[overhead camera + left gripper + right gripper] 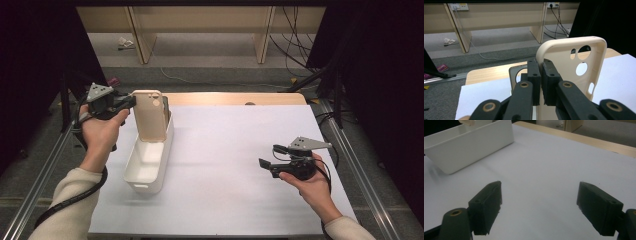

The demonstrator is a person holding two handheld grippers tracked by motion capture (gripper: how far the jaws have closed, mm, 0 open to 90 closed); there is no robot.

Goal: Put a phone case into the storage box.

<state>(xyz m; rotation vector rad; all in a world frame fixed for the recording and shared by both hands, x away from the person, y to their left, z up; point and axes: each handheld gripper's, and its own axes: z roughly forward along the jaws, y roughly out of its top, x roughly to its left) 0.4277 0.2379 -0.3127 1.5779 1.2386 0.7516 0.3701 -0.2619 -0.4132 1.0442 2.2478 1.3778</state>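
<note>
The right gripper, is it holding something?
No, the right gripper has its jaws wide apart over the bare white table, with nothing between them.

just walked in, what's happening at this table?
A person works with a gripper in each hand. The left gripper is shut on the edge of a beige phone case, holding it upright over the far end of a white bin on the white-covered table. A darker case-like piece seems to sit behind it; I can't tell more. The right gripper hangs above the sheet on the right, jaws wide apart, nothing between them.
</note>
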